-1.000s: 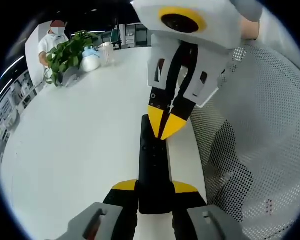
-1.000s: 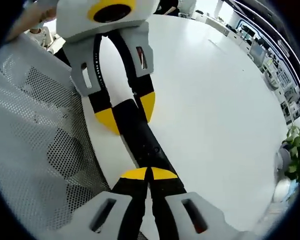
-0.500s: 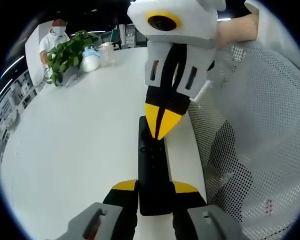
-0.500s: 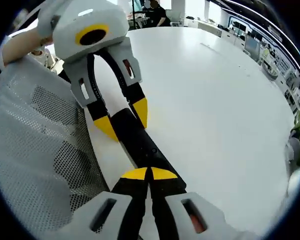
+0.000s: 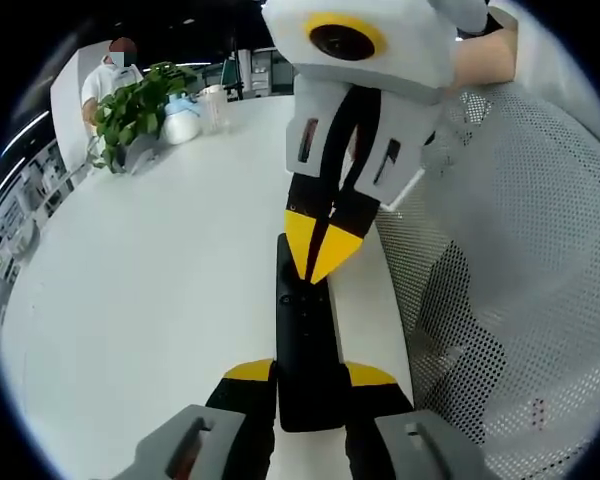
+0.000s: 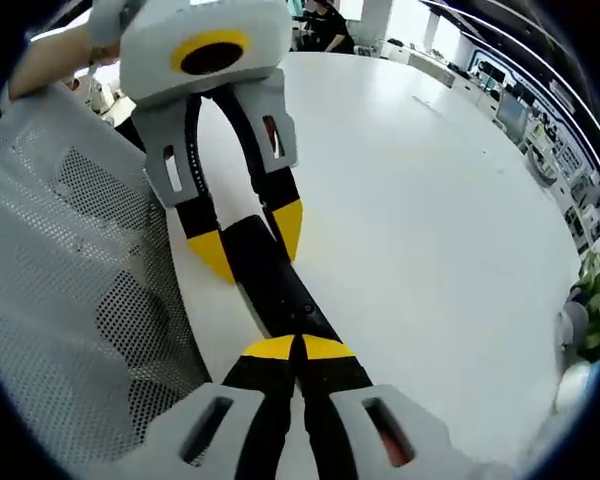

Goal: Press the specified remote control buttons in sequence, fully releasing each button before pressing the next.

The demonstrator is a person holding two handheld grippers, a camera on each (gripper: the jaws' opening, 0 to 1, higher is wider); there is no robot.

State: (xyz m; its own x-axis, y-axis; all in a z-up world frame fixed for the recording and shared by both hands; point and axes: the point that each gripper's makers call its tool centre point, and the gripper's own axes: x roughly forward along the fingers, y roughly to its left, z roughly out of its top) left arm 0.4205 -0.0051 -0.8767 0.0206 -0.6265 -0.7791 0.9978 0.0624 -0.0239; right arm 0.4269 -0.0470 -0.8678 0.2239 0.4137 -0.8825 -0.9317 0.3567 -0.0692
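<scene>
Firmly, left tool [image 5: 308, 378] clamps slim, matte-black remote [image 5: 306, 330] on smooth white table [image 5: 150, 280].

White table [image 5: 160, 260], mesh chair [image 5: 520, 250], plant [image 5: 130, 110]

This looks like an open office or a lab space. A large white table [image 5: 160, 260] takes most of the left gripper view, and a white mesh chair back [image 5: 520, 260] stands at 3 o'clock. At 10 o'clock, at the far table edge, there is a green potted plant [image 5: 135, 105] with a person [image 5: 105, 80] standing just behind it. In the right gripper view, rows of desks with equipment [image 6: 540, 130] run at 2 o'clock.
</scene>
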